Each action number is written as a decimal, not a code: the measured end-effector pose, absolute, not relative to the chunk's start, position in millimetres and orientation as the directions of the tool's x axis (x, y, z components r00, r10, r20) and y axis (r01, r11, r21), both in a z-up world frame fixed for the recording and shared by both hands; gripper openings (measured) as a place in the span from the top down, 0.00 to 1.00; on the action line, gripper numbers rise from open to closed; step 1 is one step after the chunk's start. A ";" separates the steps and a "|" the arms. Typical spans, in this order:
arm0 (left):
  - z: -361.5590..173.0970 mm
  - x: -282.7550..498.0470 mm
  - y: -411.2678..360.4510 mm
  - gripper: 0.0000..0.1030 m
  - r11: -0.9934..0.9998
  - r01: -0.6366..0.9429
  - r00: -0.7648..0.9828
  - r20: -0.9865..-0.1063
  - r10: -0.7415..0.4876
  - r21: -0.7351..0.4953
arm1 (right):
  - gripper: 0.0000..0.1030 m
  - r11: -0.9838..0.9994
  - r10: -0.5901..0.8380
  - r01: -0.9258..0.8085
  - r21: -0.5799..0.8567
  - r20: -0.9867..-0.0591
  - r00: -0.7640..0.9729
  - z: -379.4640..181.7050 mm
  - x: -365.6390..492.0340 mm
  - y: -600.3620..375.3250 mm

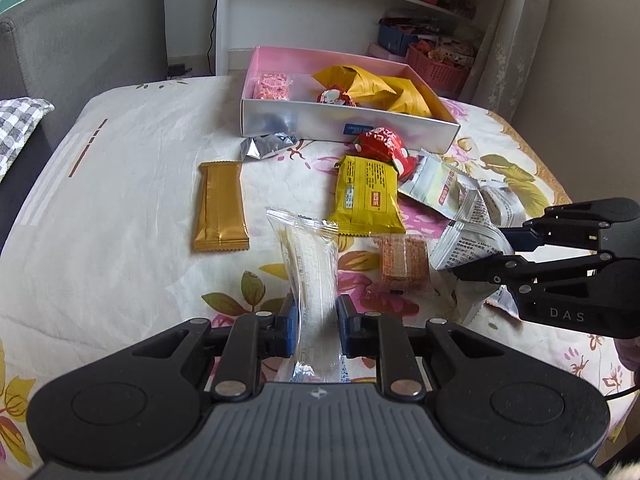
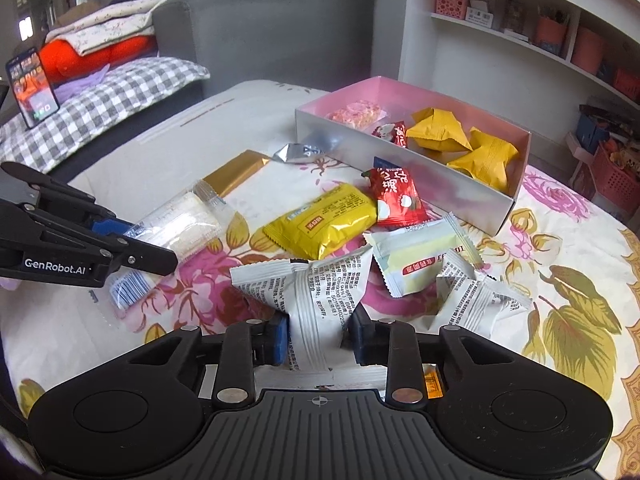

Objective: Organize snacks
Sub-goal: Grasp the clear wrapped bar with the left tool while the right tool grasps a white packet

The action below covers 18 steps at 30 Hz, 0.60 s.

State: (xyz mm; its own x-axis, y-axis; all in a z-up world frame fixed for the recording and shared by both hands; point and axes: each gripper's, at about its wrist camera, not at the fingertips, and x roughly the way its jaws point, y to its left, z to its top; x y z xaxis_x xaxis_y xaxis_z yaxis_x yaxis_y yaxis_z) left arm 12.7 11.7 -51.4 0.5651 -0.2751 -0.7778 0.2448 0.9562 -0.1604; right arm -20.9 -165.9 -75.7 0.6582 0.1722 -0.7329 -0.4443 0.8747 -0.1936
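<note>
both tools sit low over the flowered worktop [image 1: 120, 208]. left tool [image 1: 318, 326] is clamped on a clear packet [image 1: 310, 264] holding a pale wafer, standing it on end. right tool [image 2: 320, 334] has its pads pressed on a white printed packet [image 2: 320, 292]. beyond them stands a pink-lined box [image 1: 348, 122] with orange packets inside. in front of the box lie a yellow packet [image 1: 366, 194], a red packet [image 1: 380, 144] and a silver wrapper [image 1: 266, 146]; left of the yellow packet lies a gold bar [image 1: 220, 208].
</note>
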 end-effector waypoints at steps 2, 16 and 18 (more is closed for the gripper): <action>-48.3 15.0 14.5 0.83 0.957 0.239 0.572 -0.772 -0.277 -0.166 | 0.73 0.887 0.177 -0.428 -0.172 -0.730 0.660 -72.5 -19.1 -168.1; -28.7 36.0 26.3 0.83 0.957 0.203 0.613 -0.734 -0.291 -0.209 | 0.74 0.948 0.212 -0.316 -0.042 -0.657 0.723 -42.2 -6.8 -181.3; -25.8 39.9 27.3 0.83 0.956 0.197 0.620 -0.727 -0.294 -0.218 | 0.74 0.953 0.213 -0.302 -0.029 -0.647 0.733 -38.5 -3.7 -181.7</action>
State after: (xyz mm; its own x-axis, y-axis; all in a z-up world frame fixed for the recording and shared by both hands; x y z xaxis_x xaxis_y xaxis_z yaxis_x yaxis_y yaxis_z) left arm 39.9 27.3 -25.8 0.6205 -0.2940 -0.7270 0.1970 0.9558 -0.2184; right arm -3.7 -181.7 -38.5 0.7325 0.2127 -0.6466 -0.3021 0.9528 -0.0289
